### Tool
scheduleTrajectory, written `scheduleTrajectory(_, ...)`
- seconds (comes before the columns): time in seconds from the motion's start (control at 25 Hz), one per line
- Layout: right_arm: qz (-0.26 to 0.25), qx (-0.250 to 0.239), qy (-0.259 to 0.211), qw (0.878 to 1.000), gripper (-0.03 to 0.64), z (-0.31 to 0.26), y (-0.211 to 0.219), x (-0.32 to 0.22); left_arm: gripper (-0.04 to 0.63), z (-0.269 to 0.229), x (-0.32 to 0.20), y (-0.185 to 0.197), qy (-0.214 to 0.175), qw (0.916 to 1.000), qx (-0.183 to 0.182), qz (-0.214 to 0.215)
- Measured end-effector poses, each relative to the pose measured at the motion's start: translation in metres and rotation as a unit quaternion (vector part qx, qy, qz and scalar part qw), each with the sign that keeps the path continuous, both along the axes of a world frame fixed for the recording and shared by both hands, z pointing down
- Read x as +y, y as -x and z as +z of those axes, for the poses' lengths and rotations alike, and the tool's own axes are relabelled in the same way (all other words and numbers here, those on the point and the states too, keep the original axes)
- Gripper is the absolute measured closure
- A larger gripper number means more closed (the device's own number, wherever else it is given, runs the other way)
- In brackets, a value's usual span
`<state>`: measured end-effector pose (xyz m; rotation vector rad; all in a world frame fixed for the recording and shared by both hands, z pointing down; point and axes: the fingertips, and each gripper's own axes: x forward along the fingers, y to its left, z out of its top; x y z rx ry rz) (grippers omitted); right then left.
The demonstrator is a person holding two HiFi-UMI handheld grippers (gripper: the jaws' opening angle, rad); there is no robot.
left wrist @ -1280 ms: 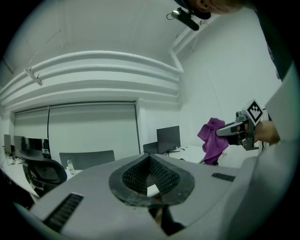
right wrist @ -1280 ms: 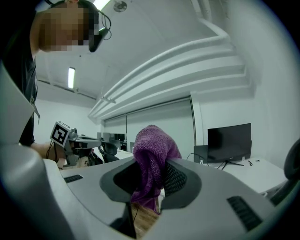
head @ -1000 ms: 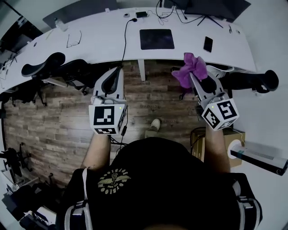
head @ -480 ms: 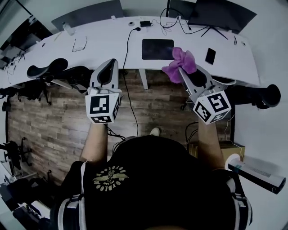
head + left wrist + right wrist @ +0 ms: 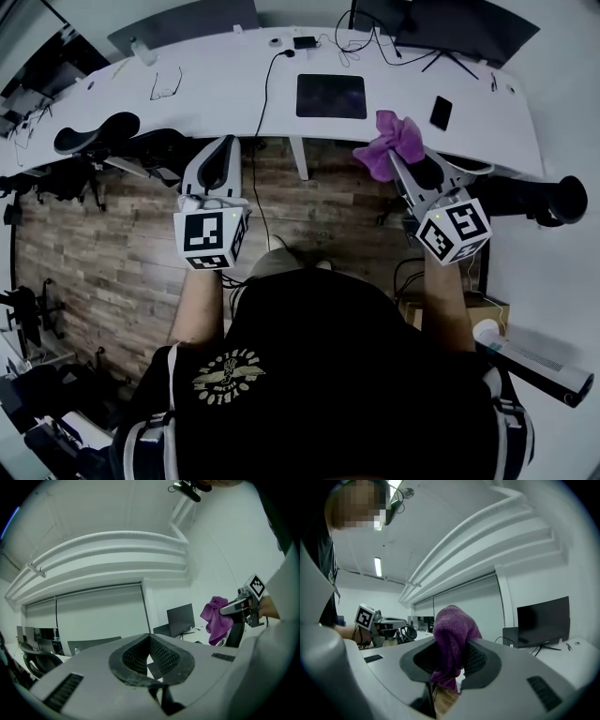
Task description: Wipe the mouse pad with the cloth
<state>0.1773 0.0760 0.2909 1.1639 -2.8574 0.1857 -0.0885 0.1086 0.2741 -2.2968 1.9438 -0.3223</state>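
A dark mouse pad (image 5: 331,96) lies on the long white desk (image 5: 216,94) at the top of the head view. My right gripper (image 5: 405,161) is shut on a purple cloth (image 5: 389,142), held in the air over the floor just short of the desk's front edge, right of the pad. The cloth (image 5: 451,644) bulges out between the shut jaws in the right gripper view. My left gripper (image 5: 217,159) is shut with nothing in it, also short of the desk and left of the pad. In the left gripper view the cloth (image 5: 214,619) hangs at the right.
On the desk lie a black phone (image 5: 441,112), glasses (image 5: 166,83), cables with a charger (image 5: 302,42) and a monitor (image 5: 450,21) at the back right. Office chairs (image 5: 103,141) stand under the desk's left part. A black chair (image 5: 534,195) and boxes stand at the right.
Both grippers have drawn back a little from the desk since half a second ago. The cloth now hangs below the desk edge instead of over it. Both jaws stay shut.
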Motion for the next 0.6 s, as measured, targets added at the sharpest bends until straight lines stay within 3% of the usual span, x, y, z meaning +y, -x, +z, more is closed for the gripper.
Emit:
scheduleTrajectory(0.16,0.002,-0.004,0.006,1.0,0.506,0.006,0.002,0.004,0.594,0.008,-0.001,0.006,0.008,0.9999,0.004,-0.006)
scheduleTrajectory(0.6,0.021,-0.033,0.035,0.999,0.507,0.015,-0.01,-0.001,0.594,0.008,-0.018,-0.02,0.002,0.999,0.0,0.044)
